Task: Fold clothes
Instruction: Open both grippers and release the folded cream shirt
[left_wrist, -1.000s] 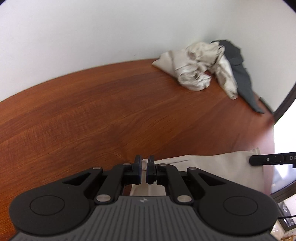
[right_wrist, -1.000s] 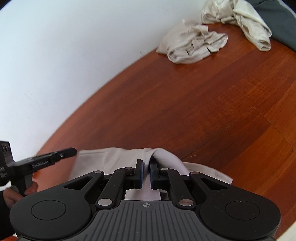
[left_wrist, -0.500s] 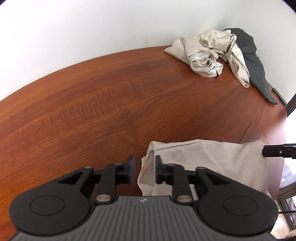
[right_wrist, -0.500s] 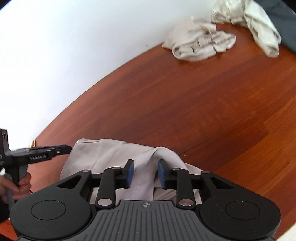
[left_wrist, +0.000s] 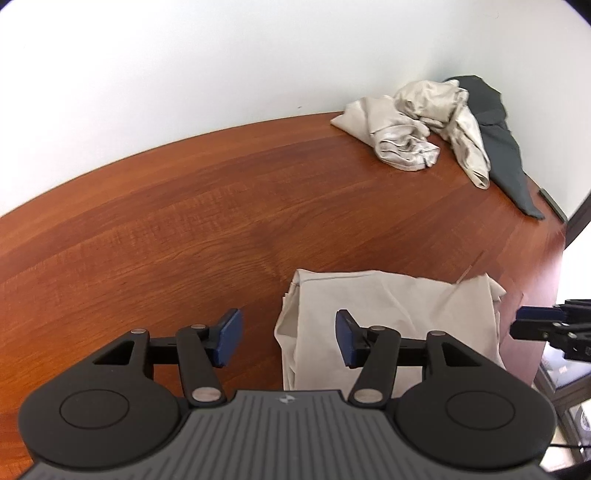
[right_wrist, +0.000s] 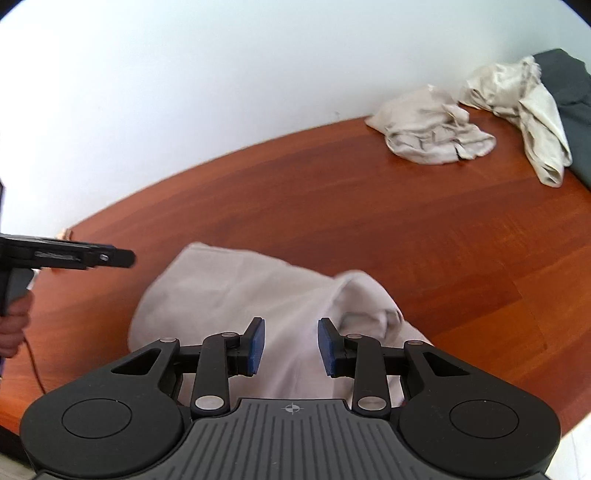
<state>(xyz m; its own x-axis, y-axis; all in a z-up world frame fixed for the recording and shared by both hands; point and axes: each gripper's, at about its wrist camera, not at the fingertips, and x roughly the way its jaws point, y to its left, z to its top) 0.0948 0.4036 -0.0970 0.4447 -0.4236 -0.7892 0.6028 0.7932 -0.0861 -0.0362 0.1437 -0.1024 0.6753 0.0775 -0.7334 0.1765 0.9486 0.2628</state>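
Observation:
A folded beige garment (left_wrist: 399, 314) lies on the wooden table (left_wrist: 184, 229) near its front edge. My left gripper (left_wrist: 288, 338) hovers above the garment's left corner; its jaws are opening and the blue pads touch nothing. In the right wrist view the same garment (right_wrist: 236, 291) lies below my right gripper (right_wrist: 291, 345), which stands open above the cloth with no fold pinched. The right gripper's fingers (left_wrist: 535, 321) show at the right edge of the left wrist view. The left gripper's fingers (right_wrist: 92, 256) reach in from the left of the right wrist view, with a hand (right_wrist: 14, 328) below.
A heap of crumpled beige clothes (left_wrist: 413, 129) lies at the far right of the table by the white wall, with a dark grey garment (left_wrist: 506, 147) behind it. The same beige heap (right_wrist: 436, 129) and grey garment (right_wrist: 569, 96) appear in the right wrist view.
Both grippers let go of the beige garment and opened. Both have lifted and drawn back from it, and the garment now lies folded on the table.

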